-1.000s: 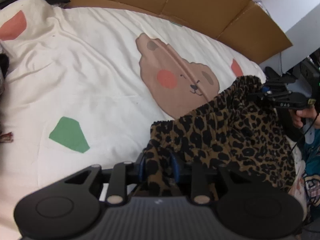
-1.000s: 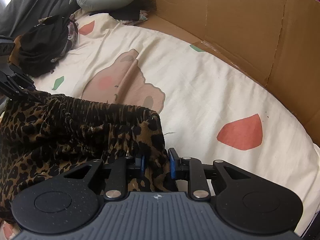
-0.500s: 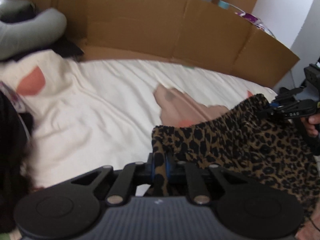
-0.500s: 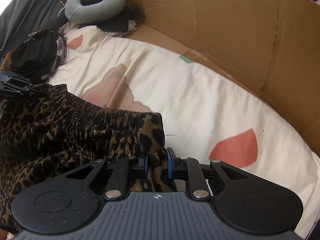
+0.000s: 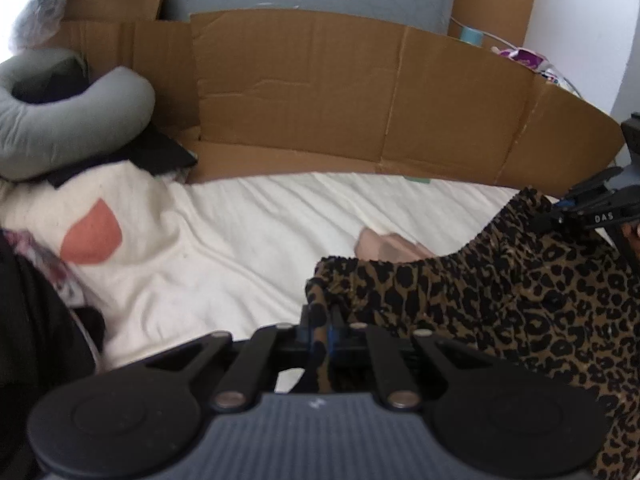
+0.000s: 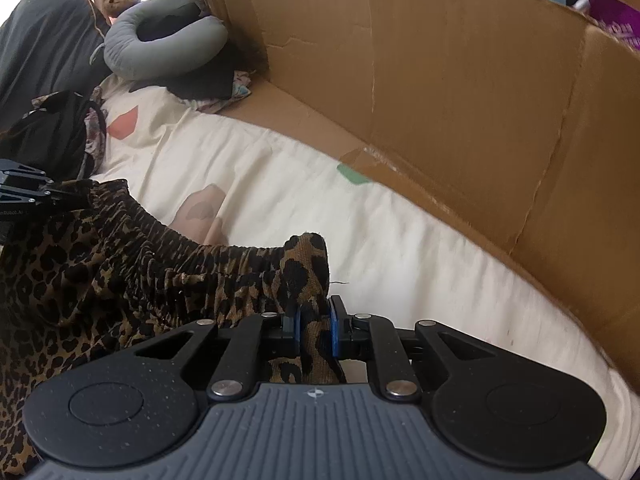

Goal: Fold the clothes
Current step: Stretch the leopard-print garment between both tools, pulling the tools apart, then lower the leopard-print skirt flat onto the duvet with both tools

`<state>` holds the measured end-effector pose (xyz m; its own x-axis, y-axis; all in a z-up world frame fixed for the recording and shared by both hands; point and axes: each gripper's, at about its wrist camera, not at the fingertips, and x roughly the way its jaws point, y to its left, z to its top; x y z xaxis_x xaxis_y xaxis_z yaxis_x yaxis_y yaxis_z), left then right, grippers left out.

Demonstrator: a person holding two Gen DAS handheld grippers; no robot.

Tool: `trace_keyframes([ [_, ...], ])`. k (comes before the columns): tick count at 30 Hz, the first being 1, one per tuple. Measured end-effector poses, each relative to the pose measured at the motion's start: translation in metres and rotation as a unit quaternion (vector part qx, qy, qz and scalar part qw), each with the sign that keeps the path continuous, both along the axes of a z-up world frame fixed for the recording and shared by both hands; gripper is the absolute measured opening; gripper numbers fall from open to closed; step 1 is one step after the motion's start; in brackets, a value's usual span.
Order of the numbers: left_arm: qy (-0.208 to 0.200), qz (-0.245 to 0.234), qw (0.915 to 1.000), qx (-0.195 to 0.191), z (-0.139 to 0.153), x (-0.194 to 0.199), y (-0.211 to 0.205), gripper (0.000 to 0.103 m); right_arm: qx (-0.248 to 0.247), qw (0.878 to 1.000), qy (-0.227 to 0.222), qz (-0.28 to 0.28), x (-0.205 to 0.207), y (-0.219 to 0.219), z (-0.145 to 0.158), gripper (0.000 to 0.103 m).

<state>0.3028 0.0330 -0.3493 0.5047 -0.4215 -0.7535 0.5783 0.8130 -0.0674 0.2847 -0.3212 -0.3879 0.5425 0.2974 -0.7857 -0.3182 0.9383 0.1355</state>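
A leopard-print garment (image 5: 500,300) with a gathered elastic waistband hangs stretched between both grippers above a cream bedsheet (image 5: 240,248). My left gripper (image 5: 319,326) is shut on one end of the waistband. In the right wrist view the same garment (image 6: 120,264) runs leftward, and my right gripper (image 6: 313,326) is shut on the waistband's other end. Each gripper shows in the other's view: the right gripper (image 5: 560,210) at the far right, the left gripper (image 6: 60,196) at the far left. The cloth below the waistband drops out of sight.
A cardboard wall (image 5: 360,120) lines the bed's far side. A grey neck pillow (image 5: 60,120) and dark clothes (image 6: 48,136) lie at the head end. The sheet (image 6: 400,240) carries a brown bear print and coloured patches. A hand (image 5: 632,236) shows at the right edge.
Both grippers have lifted and tilted up with the waistband held, so the cardboard wall and pillow now fill more of each view. The bear print is mostly hidden behind the raised garment.
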Motion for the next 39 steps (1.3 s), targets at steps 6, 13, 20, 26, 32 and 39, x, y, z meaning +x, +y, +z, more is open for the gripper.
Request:
trace_keyframes([
  [6,0.003,0.021,0.9998,0.0,-0.011,0.029,-0.006,0.005,-0.001,1.0,0.0,-0.023,0.028,0.001,-0.006,0.013],
  [13,-0.008,0.033,0.9994,0.004,-0.013,0.055,-0.011,0.003,-0.019,0.999,-0.01,-0.03,0.053,0.008,-0.006,0.013],
  [20,-0.023,0.042,0.9988,0.007,-0.011,0.069,-0.012,0.003,-0.023,0.999,-0.027,-0.038,0.066,0.01,0.002,0.013],
  [26,-0.027,0.048,0.9984,0.011,-0.008,0.08,-0.014,0.003,-0.025,0.998,-0.03,-0.051,0.075,0.01,0.001,0.013],
  [32,0.0,0.063,0.9976,0.027,-0.02,0.088,-0.011,0.016,-0.019,0.993,0.012,-0.118,0.086,-0.004,-0.01,0.037],
  [39,0.013,0.088,0.9957,0.025,-0.01,0.078,0.008,0.027,-0.007,0.993,0.019,-0.116,0.06,-0.024,0.012,0.045],
])
